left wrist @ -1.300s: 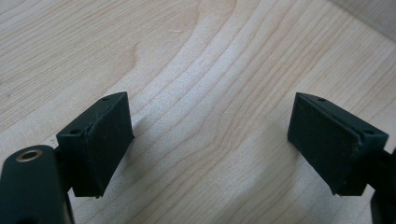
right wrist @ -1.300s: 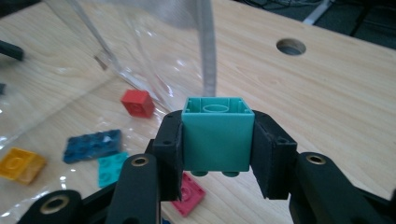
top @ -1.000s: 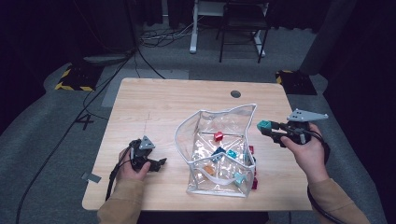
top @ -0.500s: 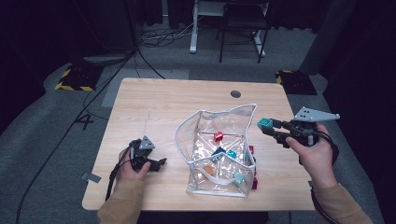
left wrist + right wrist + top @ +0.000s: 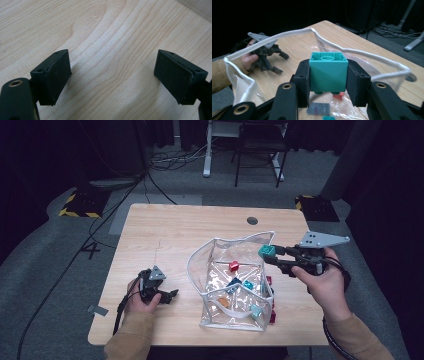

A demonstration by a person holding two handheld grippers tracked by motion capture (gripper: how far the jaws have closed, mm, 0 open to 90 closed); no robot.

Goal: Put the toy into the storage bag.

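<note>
Your right gripper clamps one teal block above the clear bag holding several small blocks; your left gripper gapes wide, empty.

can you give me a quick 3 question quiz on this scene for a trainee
1. What does the right gripper hold between its jaws?
2. True or false: the left gripper has its jaws shut on a red block.
3. The held block is above which thing: A) the clear bag, B) the chair, C) the floor?

Key
1. A teal block, gripped on two sides by the pads.
2. False. Its jaws stand open over bare table, with nothing between them.
3. A. The block is over the bag's white rim, with other small blocks lying inside.
</note>
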